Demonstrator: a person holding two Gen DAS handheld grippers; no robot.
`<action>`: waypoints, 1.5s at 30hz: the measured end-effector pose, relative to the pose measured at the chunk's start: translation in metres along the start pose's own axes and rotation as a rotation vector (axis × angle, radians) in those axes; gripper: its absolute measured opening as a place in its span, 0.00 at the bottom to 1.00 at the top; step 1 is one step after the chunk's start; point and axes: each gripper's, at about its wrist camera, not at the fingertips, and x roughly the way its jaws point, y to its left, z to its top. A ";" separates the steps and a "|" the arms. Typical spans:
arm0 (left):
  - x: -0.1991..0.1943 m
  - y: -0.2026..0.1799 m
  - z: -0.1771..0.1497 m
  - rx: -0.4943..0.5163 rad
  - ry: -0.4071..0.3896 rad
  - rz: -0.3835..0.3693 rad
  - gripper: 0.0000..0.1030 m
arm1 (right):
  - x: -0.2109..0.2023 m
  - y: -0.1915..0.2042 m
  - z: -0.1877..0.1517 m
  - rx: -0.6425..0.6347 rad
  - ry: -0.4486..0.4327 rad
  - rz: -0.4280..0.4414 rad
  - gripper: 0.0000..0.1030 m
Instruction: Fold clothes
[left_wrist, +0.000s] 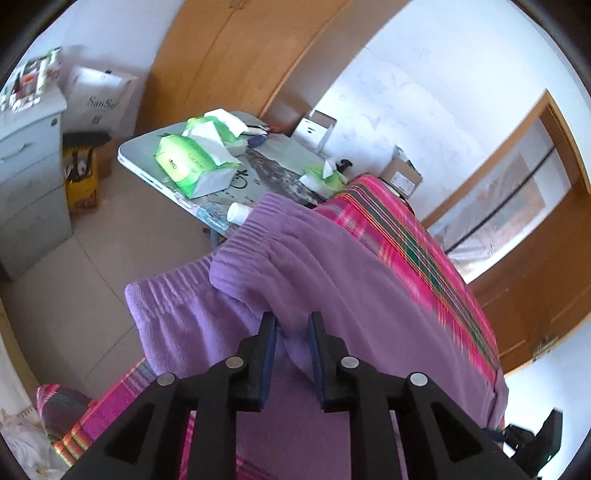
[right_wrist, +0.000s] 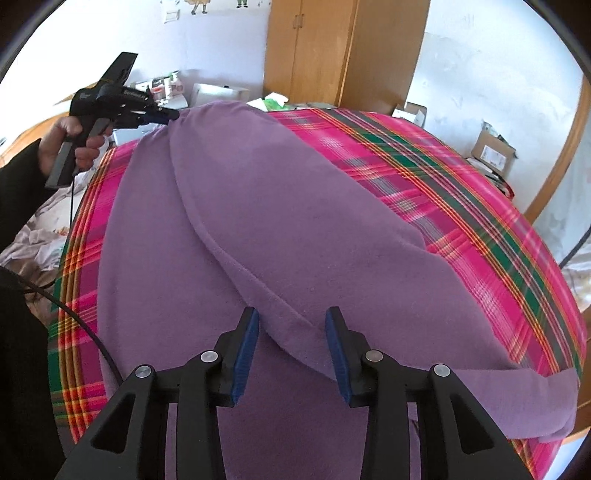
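Purple trousers (right_wrist: 258, 221) lie between the right hand-held gripper (right_wrist: 291, 347)'s parted fingers; left hand-held gripper (left_wrist: 291, 347) pinches their waistband.

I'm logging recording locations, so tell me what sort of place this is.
Most likely a bedroom in a home. A purple garment lies spread on what looks like a bed under a pink plaid sheet, a wooden wardrobe stands against the wall, and a small table holds tissue packs.

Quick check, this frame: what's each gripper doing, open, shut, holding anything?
Left gripper: closed on a fold of the purple trousers near the waistband.
Right gripper: open, straddling the trousers' folded edge, holding nothing.
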 end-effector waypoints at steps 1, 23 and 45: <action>0.001 0.001 0.001 -0.011 0.000 0.001 0.18 | 0.002 0.002 0.000 -0.015 0.004 -0.001 0.35; -0.016 -0.021 0.034 -0.023 -0.087 -0.040 0.02 | -0.013 0.011 0.013 -0.058 -0.041 -0.009 0.04; -0.031 0.037 0.005 0.023 -0.030 0.047 0.02 | -0.036 0.081 0.004 -0.068 -0.007 0.169 0.04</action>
